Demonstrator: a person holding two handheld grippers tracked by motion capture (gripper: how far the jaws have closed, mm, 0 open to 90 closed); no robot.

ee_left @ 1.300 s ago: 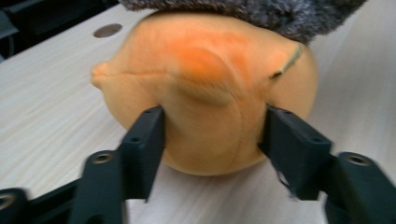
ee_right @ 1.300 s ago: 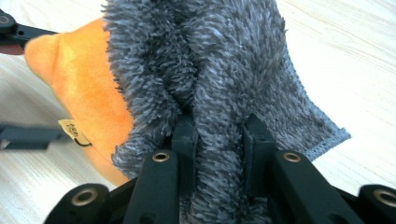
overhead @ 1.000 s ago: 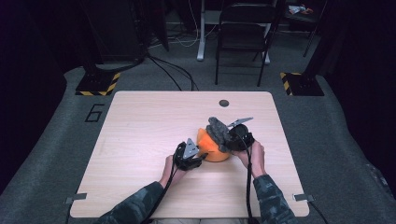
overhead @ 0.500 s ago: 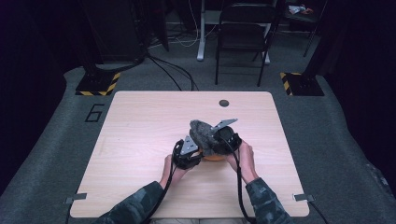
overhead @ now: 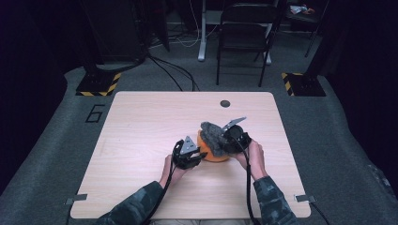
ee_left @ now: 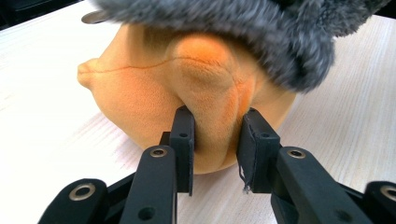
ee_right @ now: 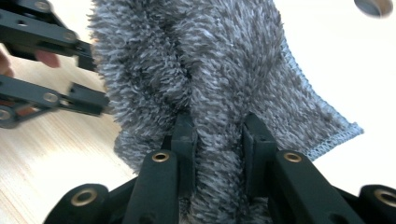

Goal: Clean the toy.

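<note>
Your left gripper (overhead: 201,153) sits at the 9 o'clock side of the orange plush toy (overhead: 212,152). Its jaws have just been closing and now pinch a soft fold of that toy (ee_left: 205,98), with the pads pressed into the plush on both sides. The toy rests on the wooden table (overhead: 141,126), a little toward 4 o'clock of the table's centre.

Your right gripper (overhead: 224,140) holds at the toy's 2 o'clock side. Its jaws are clamped on a bunched fold of the grey fuzzy cloth (ee_right: 219,70), whose stitched edge hangs free to one side. The cloth (overhead: 213,136) drapes over the top of the toy and touches it.

A small dark round disc (overhead: 225,103) lies at 12 o'clock of the toy, well apart from it, near the table's far edge.
</note>
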